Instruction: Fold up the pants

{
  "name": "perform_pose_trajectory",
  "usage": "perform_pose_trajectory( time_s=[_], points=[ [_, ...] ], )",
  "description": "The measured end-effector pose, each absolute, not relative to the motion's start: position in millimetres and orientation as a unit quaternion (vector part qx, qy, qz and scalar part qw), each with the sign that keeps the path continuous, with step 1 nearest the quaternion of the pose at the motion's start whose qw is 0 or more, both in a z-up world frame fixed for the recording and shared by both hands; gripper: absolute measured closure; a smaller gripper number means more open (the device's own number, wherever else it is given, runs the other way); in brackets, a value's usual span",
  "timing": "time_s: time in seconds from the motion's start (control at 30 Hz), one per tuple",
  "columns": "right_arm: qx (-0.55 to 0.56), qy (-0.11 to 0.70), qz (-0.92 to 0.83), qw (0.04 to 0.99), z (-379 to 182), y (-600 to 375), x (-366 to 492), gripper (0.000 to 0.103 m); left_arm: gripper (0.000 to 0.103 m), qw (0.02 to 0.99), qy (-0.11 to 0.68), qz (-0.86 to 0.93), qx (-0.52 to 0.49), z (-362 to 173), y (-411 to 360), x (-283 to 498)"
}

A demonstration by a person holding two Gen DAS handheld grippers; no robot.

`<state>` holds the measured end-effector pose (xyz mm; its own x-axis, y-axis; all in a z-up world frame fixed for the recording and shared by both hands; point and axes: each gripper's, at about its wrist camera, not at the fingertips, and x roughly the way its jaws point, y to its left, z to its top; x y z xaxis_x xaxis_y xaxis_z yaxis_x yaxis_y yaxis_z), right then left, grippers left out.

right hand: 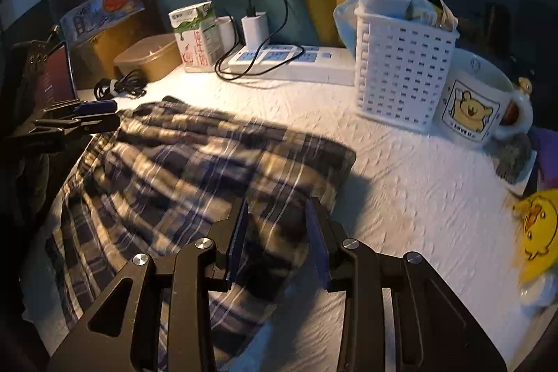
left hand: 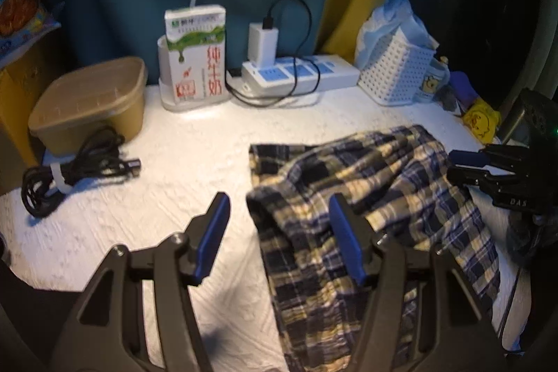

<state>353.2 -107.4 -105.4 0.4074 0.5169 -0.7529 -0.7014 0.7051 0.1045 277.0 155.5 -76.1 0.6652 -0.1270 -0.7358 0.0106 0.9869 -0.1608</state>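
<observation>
A: Where do we have the plaid pants (left hand: 366,197) right now?

B: We have them lying rumpled on the white textured desk (left hand: 174,162), partly doubled over, with one end trailing toward the near edge. In our right wrist view the same pants (right hand: 195,169) fill the left and middle of the desk, their folded corner pointing toward the white slotted basket (right hand: 401,72).

A: And our left tongs (left hand: 279,232)?

B: We see them spread, blue pads apart. One pad sits over bare desk, the other over the cloth's left edge. Nothing lies pinched between them.

A: What about our right tongs (right hand: 277,239)?

B: We see them parted too, hovering over the near right corner of the pants. Cloth shows in the gap, but we see no pad pressing it. From our left view those right tongs (left hand: 467,166) appear at the far right edge of the pants, and we cannot tell there whether they touch the fabric.

A: What else do we share the desk with?

B: Along the back we have a milk carton (left hand: 195,58), a power strip (left hand: 300,72) with a charger (left hand: 263,44) plugged in, a brown lidded box (left hand: 90,103) and a coiled black cable (left hand: 76,169). Just beside the basket stands a bear mug (right hand: 477,100).
</observation>
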Motion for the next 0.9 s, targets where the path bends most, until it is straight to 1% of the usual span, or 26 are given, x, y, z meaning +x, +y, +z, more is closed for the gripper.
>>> perform_pose_trajectory(
  time_s=[0.1,0.2,0.33,0.53,0.77,0.83,0.87,0.9],
  points=[
    [-0.115,0.404,0.359,0.834,-108,-107,351,0.066,0.043,0.900,0.429,-0.035,-0.070,-92,155,284],
    [-0.120,0.402,0.351,0.837,-109,-108,349,0.066,0.043,0.898,0.434,-0.027,-0.066,-101,157,288],
    [-0.117,0.401,0.344,0.841,-108,-114,344,0.066,0.043,0.905,0.422,-0.029,-0.055,-90,154,281],
    [-0.110,0.397,0.337,0.847,-105,-119,340,0.066,0.043,0.913,0.397,-0.059,-0.074,-68,155,268],
    [-0.085,0.397,0.335,0.850,-102,-123,356,0.066,0.043,0.906,0.413,-0.069,-0.058,-74,153,289],
    [-0.076,0.405,0.331,0.849,-106,-123,367,0.061,0.043,0.902,0.421,-0.070,-0.060,-82,155,299],
    [-0.072,0.408,0.332,0.848,-107,-123,370,0.056,0.043,0.901,0.424,-0.071,-0.062,-85,156,303],
    [-0.067,0.413,0.333,0.845,-110,-123,375,0.053,0.043,0.898,0.428,-0.073,-0.063,-89,157,307]
  ],
)
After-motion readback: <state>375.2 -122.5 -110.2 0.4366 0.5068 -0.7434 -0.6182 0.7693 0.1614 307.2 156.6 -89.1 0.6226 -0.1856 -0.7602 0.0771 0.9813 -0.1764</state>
